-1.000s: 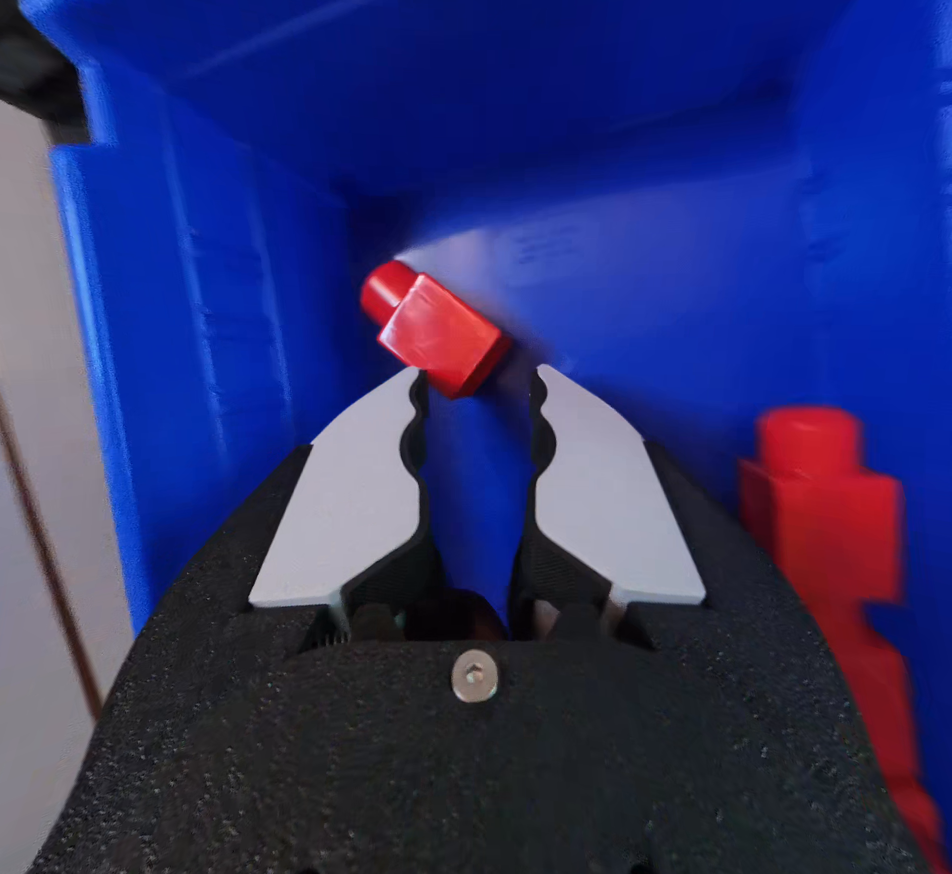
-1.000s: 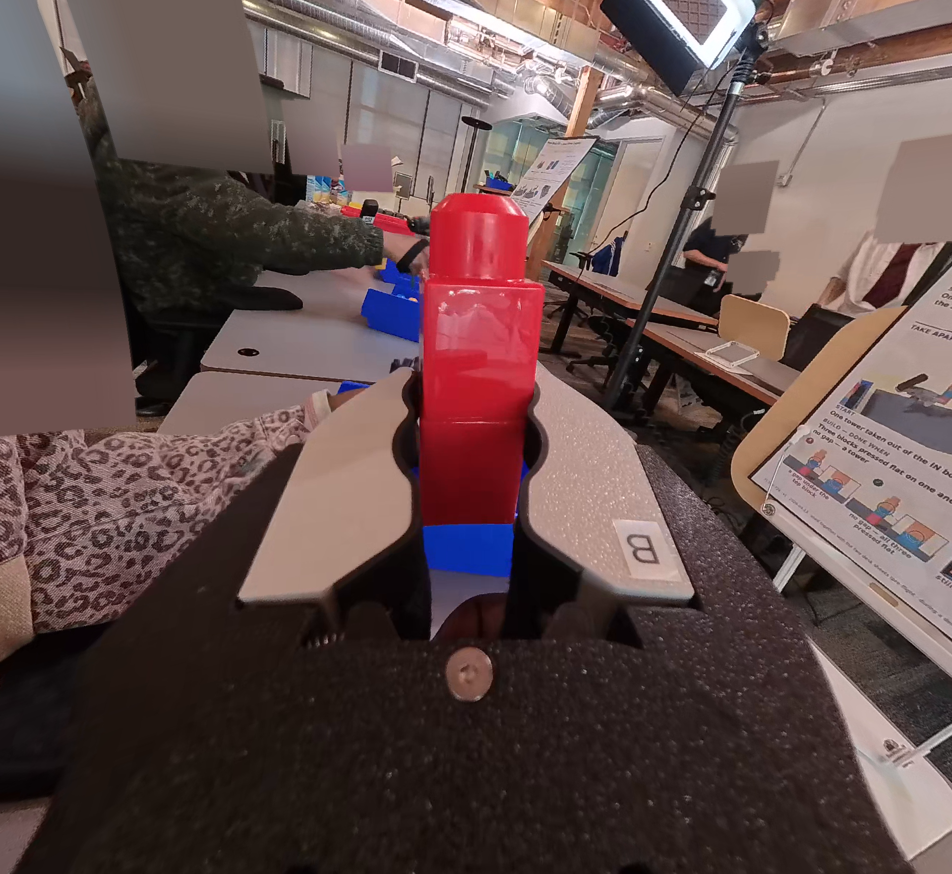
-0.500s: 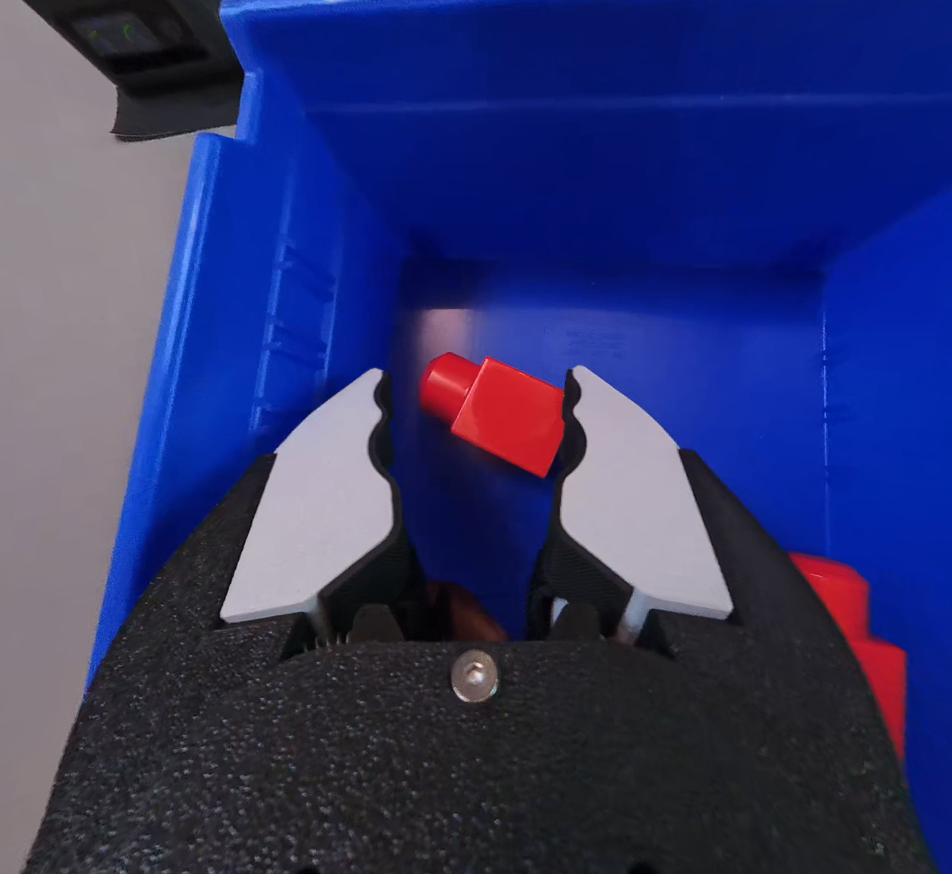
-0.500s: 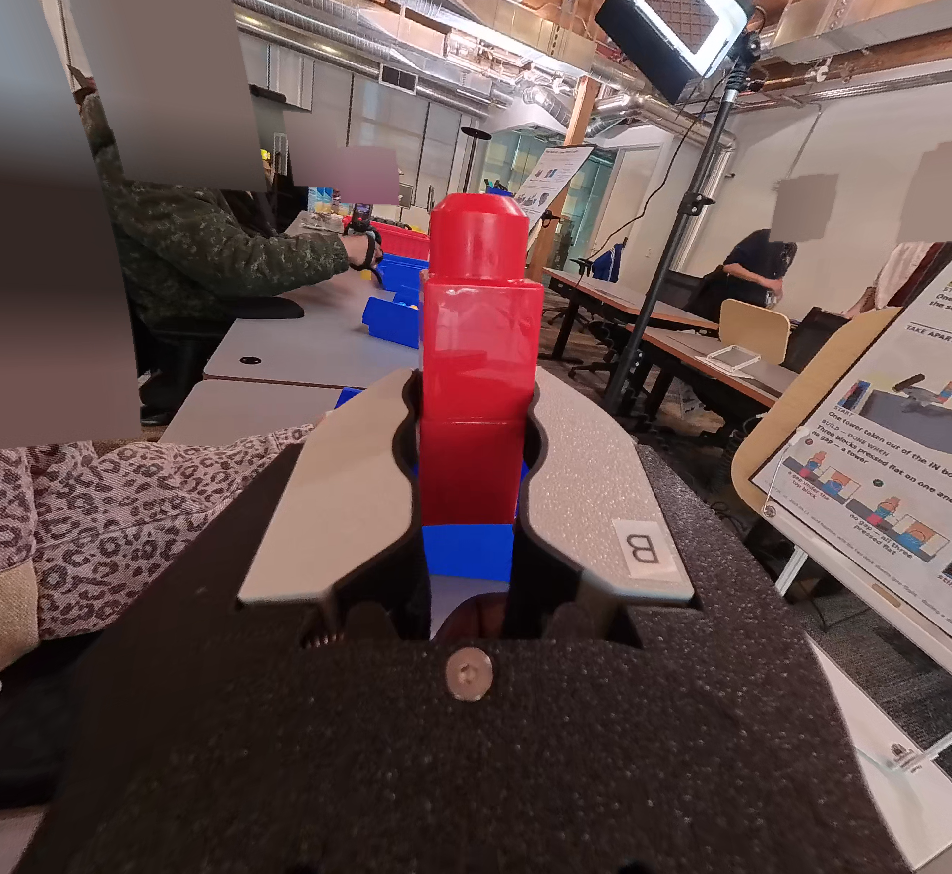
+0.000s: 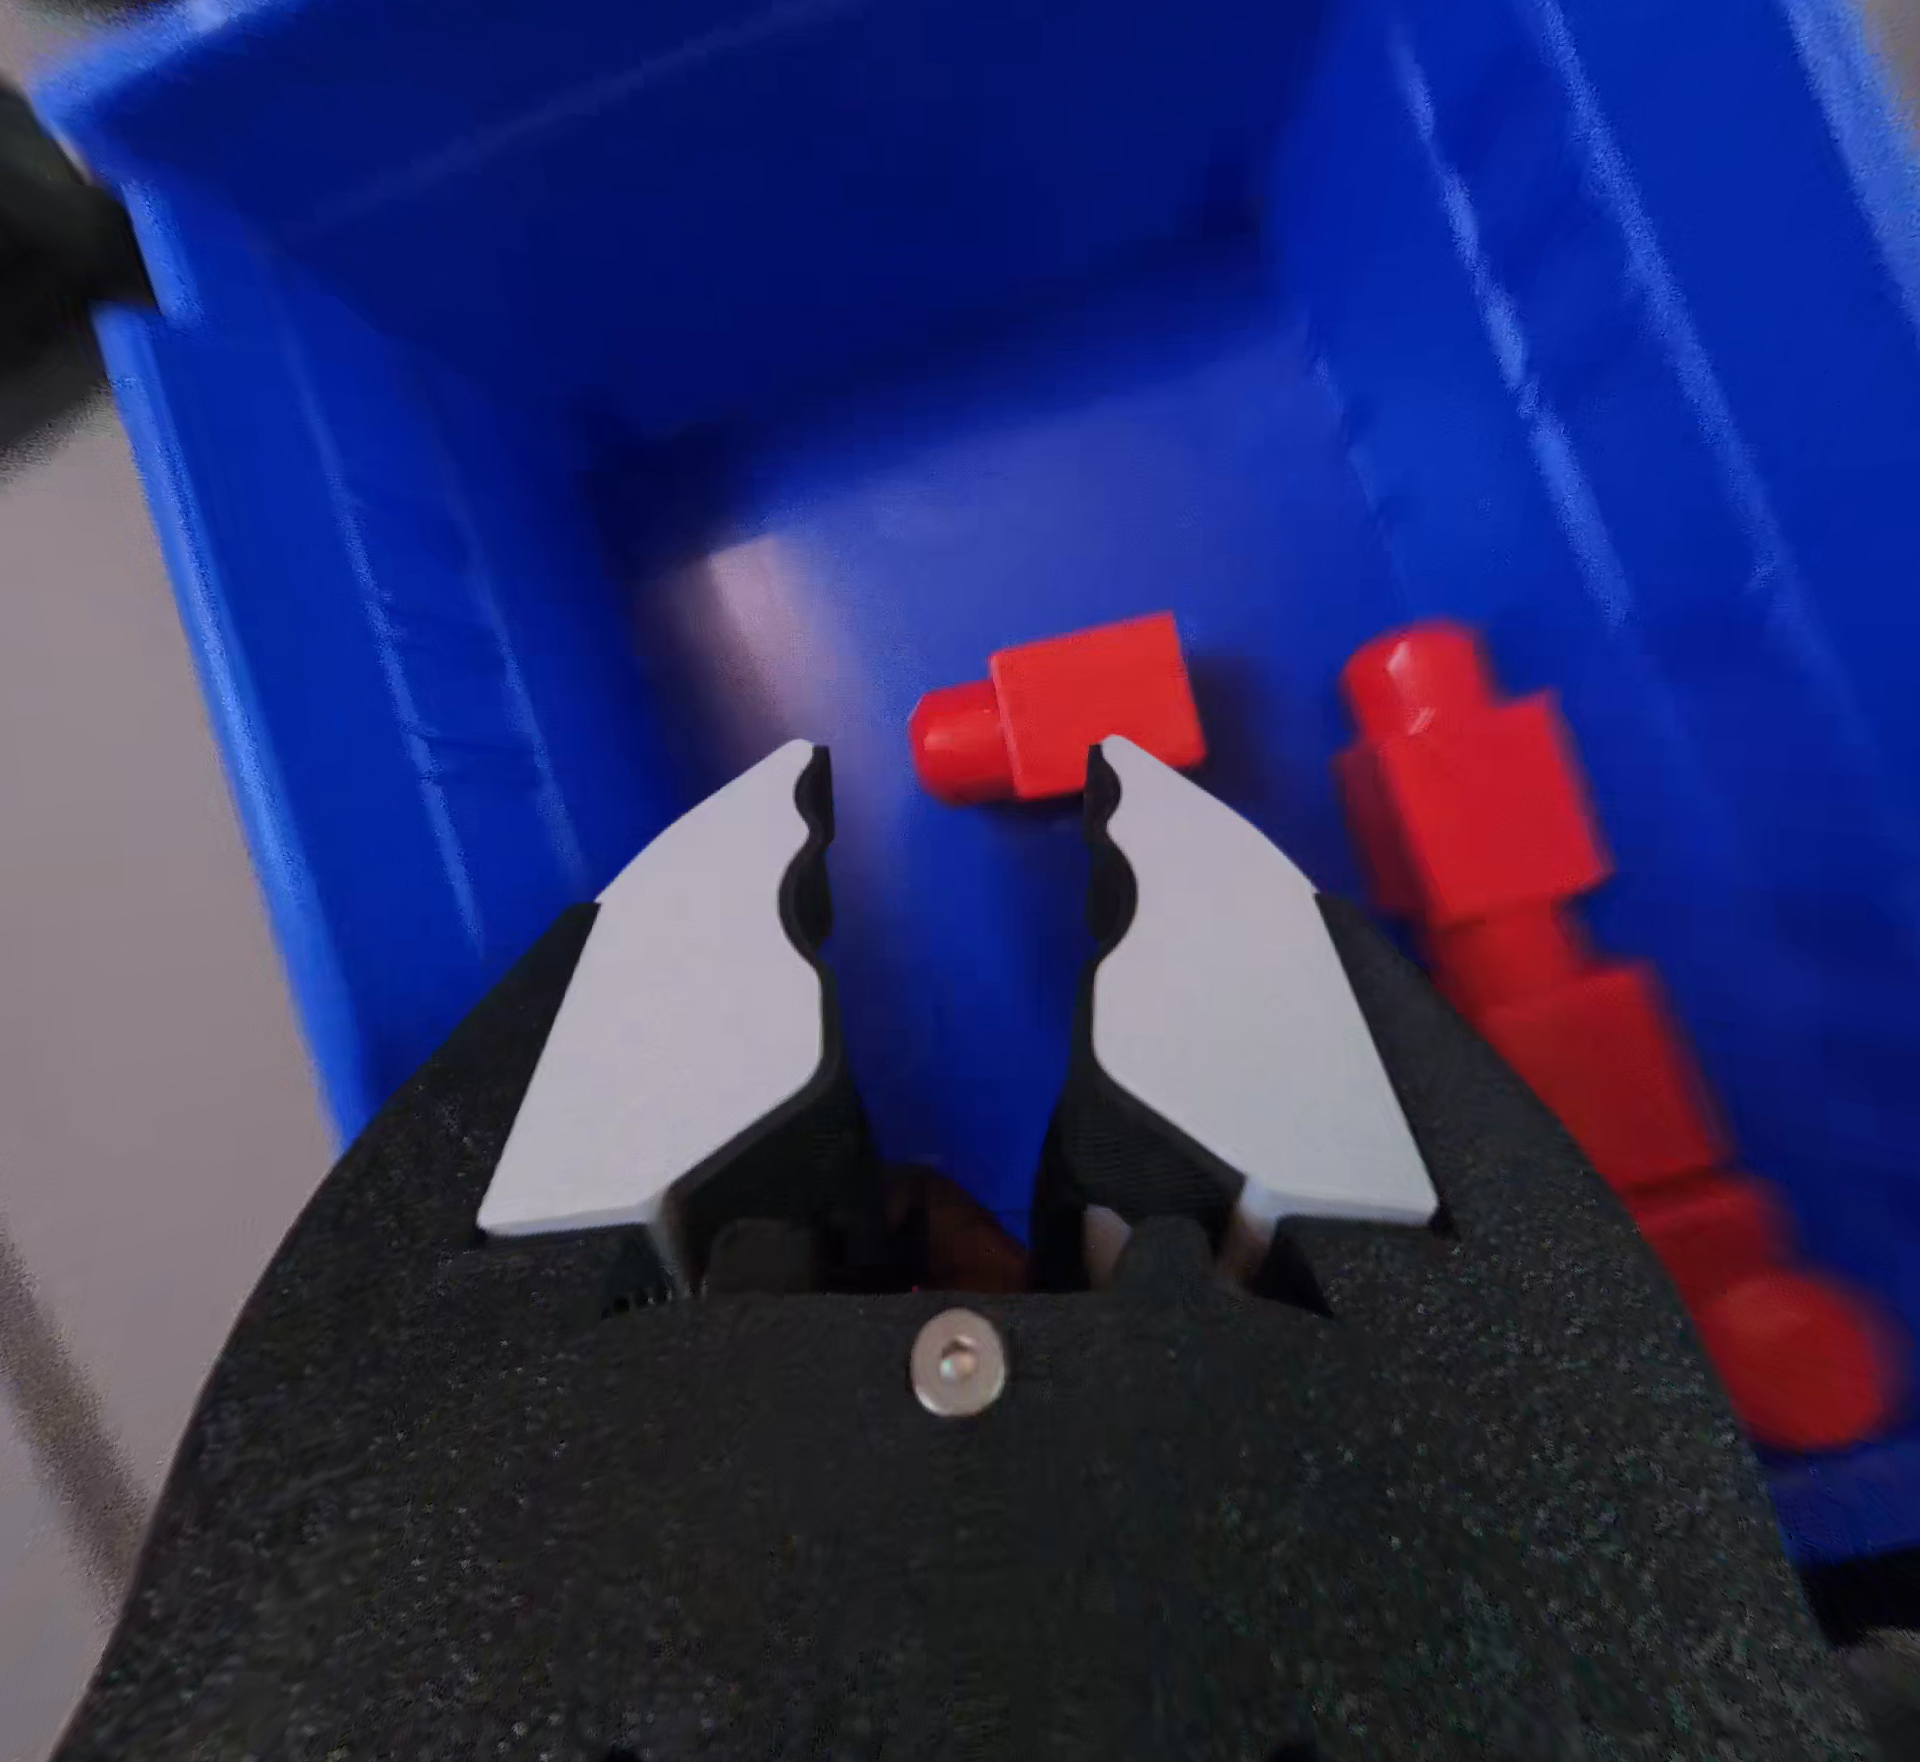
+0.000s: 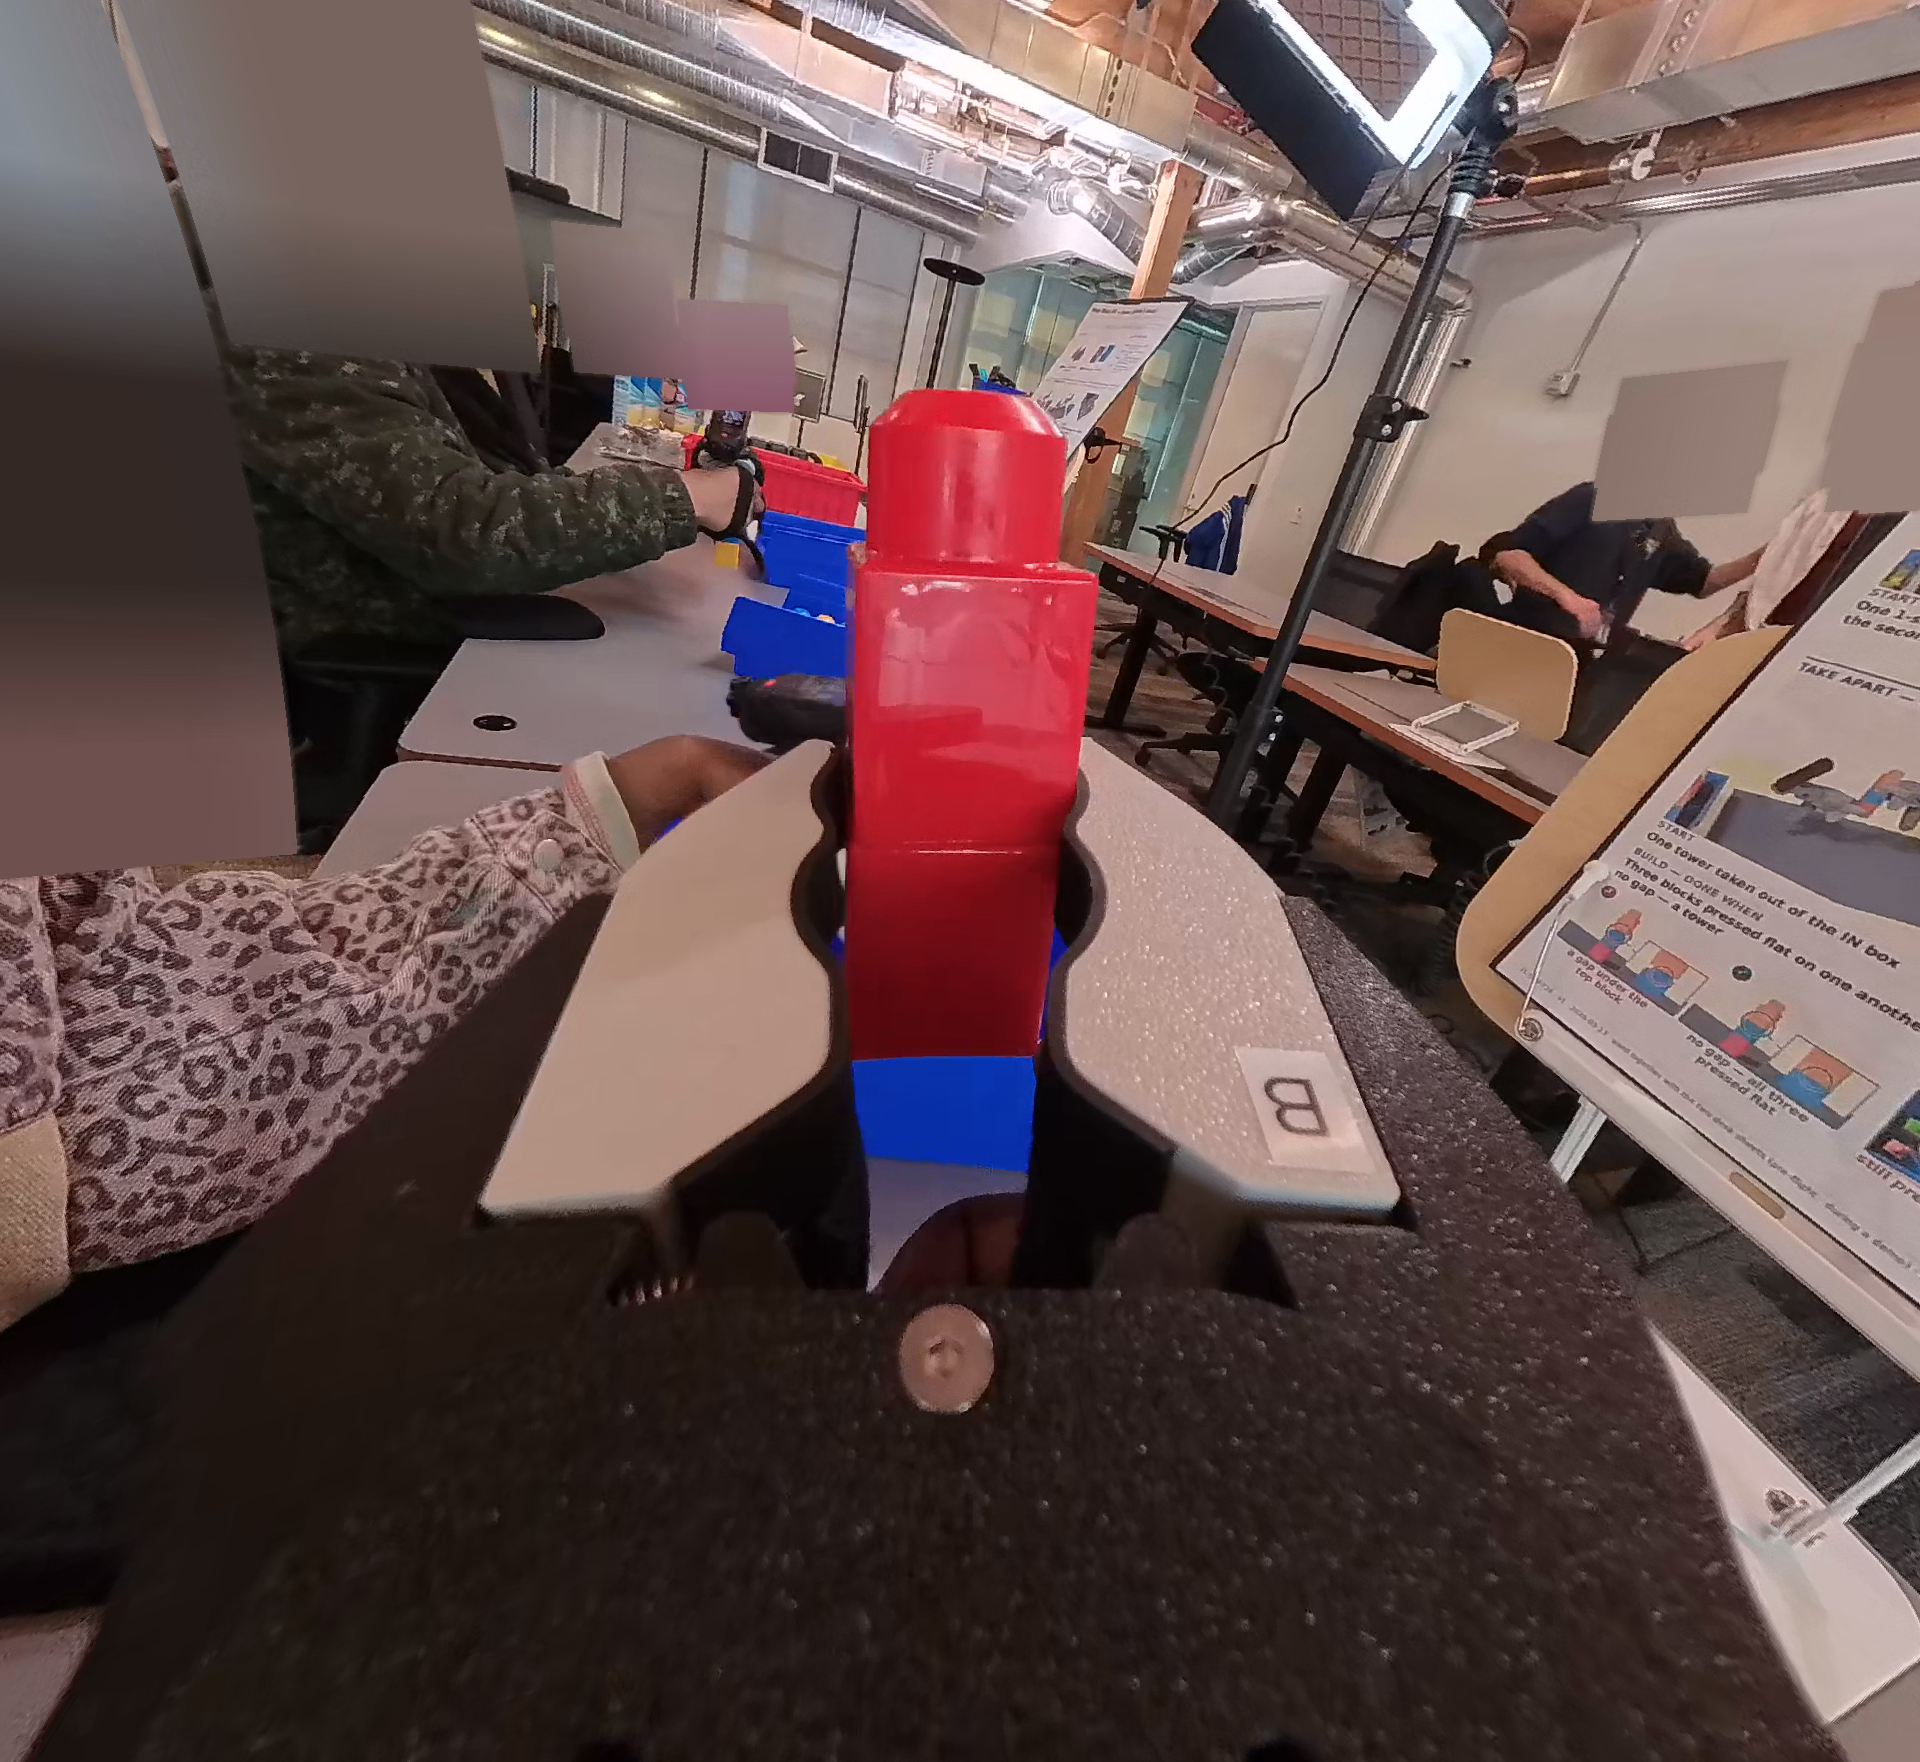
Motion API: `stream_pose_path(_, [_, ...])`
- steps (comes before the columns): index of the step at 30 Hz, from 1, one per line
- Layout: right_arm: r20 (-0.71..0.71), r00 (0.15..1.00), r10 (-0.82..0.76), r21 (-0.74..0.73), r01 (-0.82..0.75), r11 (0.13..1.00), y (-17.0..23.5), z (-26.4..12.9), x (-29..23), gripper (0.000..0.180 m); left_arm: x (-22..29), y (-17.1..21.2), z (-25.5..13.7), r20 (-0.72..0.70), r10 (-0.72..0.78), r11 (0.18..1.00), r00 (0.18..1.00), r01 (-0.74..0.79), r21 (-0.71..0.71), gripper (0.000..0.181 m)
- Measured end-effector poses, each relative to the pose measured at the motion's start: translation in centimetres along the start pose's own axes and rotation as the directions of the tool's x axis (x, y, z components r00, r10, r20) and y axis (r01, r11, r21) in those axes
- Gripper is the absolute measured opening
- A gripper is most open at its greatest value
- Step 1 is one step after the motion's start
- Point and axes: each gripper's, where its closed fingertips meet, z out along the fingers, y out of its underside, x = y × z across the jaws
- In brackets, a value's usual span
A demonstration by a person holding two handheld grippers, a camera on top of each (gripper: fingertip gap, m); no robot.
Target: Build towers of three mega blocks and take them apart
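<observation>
In the left wrist view, a single red mega block (image 5: 1070, 706) lies on its side on the floor of a blue bin (image 5: 727, 185), stud pointing left. A red tower of stacked blocks (image 5: 1558, 964) lies along the bin's right wall. My left gripper (image 5: 956, 756) is open and empty inside the bin, its right fingertip just in front of the single block. In the right wrist view, my right gripper (image 6: 956, 767) is shut on an upright stack of two red blocks (image 6: 966, 663), stud on top.
A grey table (image 5: 135, 881) shows left of the bin. In the right wrist view, an instruction board (image 6: 1745, 923) stands at the right, a leopard-print sleeve (image 6: 260, 985) at the left, and other people sit at tables with blue bins (image 6: 779, 642). A light stand (image 6: 1340, 507) rises behind. Spacing between my two grippers at the tips: around 40 cm.
My left gripper has swung left inside the bin, so the single block now sits ahead of its right finger and the lying tower shows more fully. The right gripper keeps holding its stack.
</observation>
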Motion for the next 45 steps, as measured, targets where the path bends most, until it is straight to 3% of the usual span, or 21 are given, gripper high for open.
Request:
stream_pose_path(1, [0.006, 1.000, -0.004, 0.004, 0.004, 1.000, 0.0, 0.0, -0.1, 0.037, -0.2, 0.6, -0.2, 0.071, 0.175, 0.985, 0.982, -0.175, -0.015, 0.053])
stream_pose_path(3, [0.022, 1.000, -0.001, 0.013, 0.001, 1.000, -0.1, 0.0, -0.3, 0.037, 0.1, 0.9, 0.3, 0.120, 0.429, 0.903, 0.895, -0.429, -0.031, 0.054])
stream_pose_path(6, [0.027, 1.000, -0.006, 0.006, 0.006, 1.000, -0.1, 0.1, -0.5, 0.037, 1.4, 0.8, 2.0, 0.020, 0.374, 0.927, 0.927, -0.374, 0.011, 0.050])
stream_pose_path(9, [0.021, 1.000, -0.023, 0.004, 0.023, 1.000, -0.2, 0.0, -0.5, 0.037, 2.0, 1.6, 2.9, -0.023, 0.393, 0.919, 0.919, -0.393, -0.022, 0.058])
stream_pose_path(12, [0.022, 1.000, -0.013, 0.012, 0.013, 1.000, -0.2, -0.1, -0.4, 0.037, 3.7, 2.3, 1.4, -0.133, 0.338, 0.935, 0.932, -0.348, -0.065, 0.049])
stream_pose_path(16, [0.024, 1.000, -0.009, 0.019, 0.009, 1.000, -0.3, -0.2, -0.3, 0.037, 3.6, 0.6, -0.1, -0.073, 0.374, 0.927, 0.925, -0.374, 0.013, 0.056])
stream_pose_path(18, [0.033, 0.999, -0.008, 0.022, 0.008, 1.000, -0.4, -0.2, -0.5, 0.037, 4.8, 0.5, 0.6, -0.151, 0.346, 0.938, 0.926, -0.343, 0.048, 0.059])
stream_pose_path(23, [0.039, 0.999, -0.020, 0.010, 0.020, 1.000, -0.2, 0.0, -0.7, 0.037, 5.1, 2.2, 3.3, -0.231, 0.296, 0.949, 0.927, -0.314, -0.041, 0.055])
stream_pose_path(24, [0.045, 0.999, -0.020, 0.008, 0.020, 1.000, -0.1, 0.0, -0.7, 0.037, 4.7, 1.3, 3.5, -0.202, 0.284, 0.958, 0.937, -0.288, 0.008, 0.037])
stream_pose_path(27, [0.042, 0.998, -0.042, -0.012, 0.043, 0.999, 0.4, 0.1, -0.7, 0.037, 1.7, 0.0, 2.5, 0.026, 0.432, 0.901, 0.902, -0.432, 0.042, 0.036])
stream_pose_path(30, [-0.012, 0.987, -0.160, -0.105, 0.158, 0.982, 2.3, 0.6, 0.3, 0.037, 0.6, -4.8, -2.1, 0.293, 0.484, 0.799, 0.824, -0.553, 0.236, 0.036])
stream_pose_path(32, [-0.065, 0.952, -0.300, -0.175, 0.285, 0.942, 3.7, 1.0, 1.2, 0.037, 1.7, -8.1, -6.0, 0.421, 0.480, 0.698, 0.770, -0.626, 0.348, 0.036])
stream_pose_path(34, [-0.120, 0.891, -0.437, -0.275, 0.393, 0.877, 5.2, 1.5, 2.6, 0.037, 3.8, -10.6, -9.3, 0.513, 0.512, 0.594, 0.689, -0.715, 0.368, 0.035])
stream_pose_path(36, [-0.138, 0.831, -0.538, -0.404, 0.449, 0.797, 6.8, 1.6, 3.8, 0.037, 6.2, -12.4, -11.8, 0.587, 0.563, 0.505, 0.582, -0.804, 0.314, 0.035])
stream_pose_path(38, [-0.117, 0.728, -0.675, -0.553, 0.517, 0.654, 8.3, 1.3, 5.1, 0.036, 8.6, -13.7, -13.7, 0.656, 0.603, 0.417, 0.454, -0.880, 0.226, 0.035])
stream_pose_path(41, [-0.022, 0.565, -0.825, -0.707, 0.574, 0.412, 9.7, 0.6, 6.4, 0.037, 11.8, -15.0, -14.9, 0.699, 0.650, 0.315, 0.298, -0.943, 0.109, 0.035])
stream_pose_path(45, [0.020, 0.475, -0.880, -0.716, 0.621, 0.318, 9.4, 1.1, 6.2, 0.037, 14.8, -15.8, -14.2, 0.683, 0.705, 0.222, 0.190, -0.974, 0.043, 0.035])
